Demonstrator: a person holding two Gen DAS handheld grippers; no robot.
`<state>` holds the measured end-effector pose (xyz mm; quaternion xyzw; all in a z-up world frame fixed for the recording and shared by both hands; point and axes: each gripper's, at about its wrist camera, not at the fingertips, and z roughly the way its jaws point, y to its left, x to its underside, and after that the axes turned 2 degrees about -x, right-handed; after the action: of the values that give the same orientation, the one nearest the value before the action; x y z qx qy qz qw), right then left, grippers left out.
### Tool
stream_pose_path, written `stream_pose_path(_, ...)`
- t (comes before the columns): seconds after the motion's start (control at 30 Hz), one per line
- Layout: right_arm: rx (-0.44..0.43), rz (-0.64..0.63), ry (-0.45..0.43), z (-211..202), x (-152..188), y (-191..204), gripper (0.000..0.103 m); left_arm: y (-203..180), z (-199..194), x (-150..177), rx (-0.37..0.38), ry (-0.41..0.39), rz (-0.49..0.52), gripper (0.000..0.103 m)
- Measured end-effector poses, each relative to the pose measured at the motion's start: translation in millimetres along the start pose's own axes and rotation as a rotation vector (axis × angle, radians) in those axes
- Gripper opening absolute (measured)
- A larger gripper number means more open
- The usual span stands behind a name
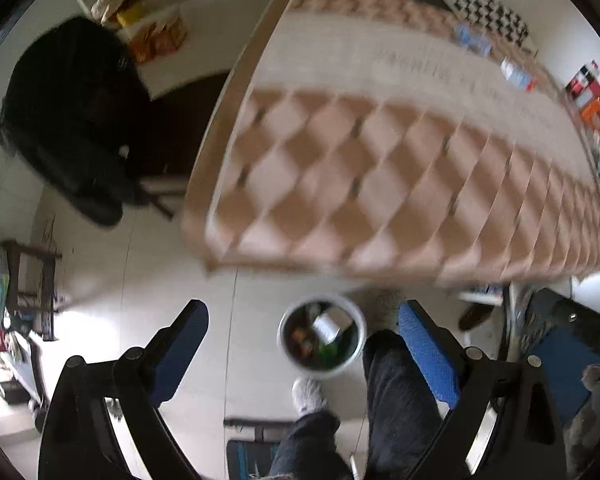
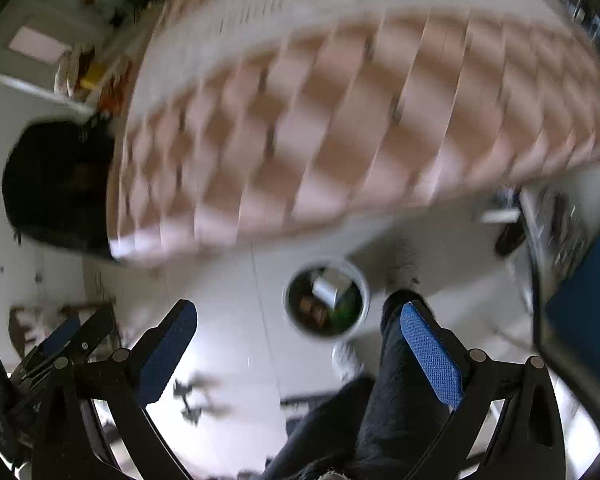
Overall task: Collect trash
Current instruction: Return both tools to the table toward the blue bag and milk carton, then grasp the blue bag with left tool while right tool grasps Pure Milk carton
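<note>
A round white-rimmed trash bin [image 1: 322, 337] stands on the pale floor below the table's near edge, with several pieces of trash inside, a white one and green ones among them. The same bin [image 2: 326, 298] shows in the right wrist view. My left gripper [image 1: 302, 320] hangs high above the floor, open and empty, blue pads wide apart. My right gripper [image 2: 298, 322] is likewise open and empty above the bin. Small blue-and-white packets [image 1: 518, 74] lie at the table's far side. Both views are blurred by motion.
A table with a brown-and-pink diamond cloth [image 1: 380, 160] fills the upper view. A black office chair [image 1: 72, 120] stands to its left. A person's legs in dark trousers [image 1: 396, 396] and a white shoe [image 1: 308, 394] are beside the bin. A dark shoe [image 1: 474, 316] lies at the right.
</note>
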<state>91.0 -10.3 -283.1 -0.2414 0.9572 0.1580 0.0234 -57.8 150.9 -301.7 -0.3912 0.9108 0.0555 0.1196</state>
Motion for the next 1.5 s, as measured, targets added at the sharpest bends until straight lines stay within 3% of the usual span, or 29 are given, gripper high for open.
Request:
stream_pose_path(0.2, 0.041, 0.039, -0.098, -34, -146, -42, 0.103, -64, 6, -110, -0.005, -0.055, 0.017, 0.098)
stream_pose_path(0.33, 0.091, 0.050, -0.105, -31, -255, -72, 0.103, -108, 27, -187, 0.001, -0.028, 0.002, 0.098)
stream_pose_path(0.5, 0.159, 0.031, -0.074, -3, -383, -108, 0.103, -160, 66, -273, -0.028, 0.027, -0.006, 0.098)
stream_pose_path(0.67, 0.208, 0.000, -0.018, 40, -471, -125, 0.103, -202, 116, -341, -0.049, 0.081, 0.006, 0.097)
stream_pose_path(0.83, 0.203, -0.031, 0.062, 85, -516, -129, 0.103, -225, 150, -376, -0.053, 0.128, 0.019, 0.097)
stream_pose_path(1.03, 0.238, -0.077, 0.139, 122, -535, -129, 0.103, -245, 169, -398, -0.002, 0.160, 0.025, 0.097)
stream_pose_path(1.07, 0.235, -0.076, 0.144, 124, -536, -131, 0.102, -249, 171, -401, 0.014, 0.163, 0.026, 0.097)
stream_pose_path(1.1, 0.233, -0.068, 0.141, 124, -536, -134, 0.095, -253, 173, -403, 0.027, 0.166, 0.027, 0.097)
stream_pose_path(1.4, 0.244, 0.020, 0.109, 104, -550, -167, 0.095, -276, 192, -436, 0.191, 0.202, -0.009, 0.095)
stream_pose_path(1.47, 0.244, 0.034, 0.108, 102, -551, -172, 0.095, -283, 193, -440, 0.206, 0.207, -0.009, 0.072)
stream_pose_path(1.5, 0.246, 0.036, 0.106, 101, -552, -173, 0.095, -285, 194, -443, 0.207, 0.209, -0.007, 0.066)
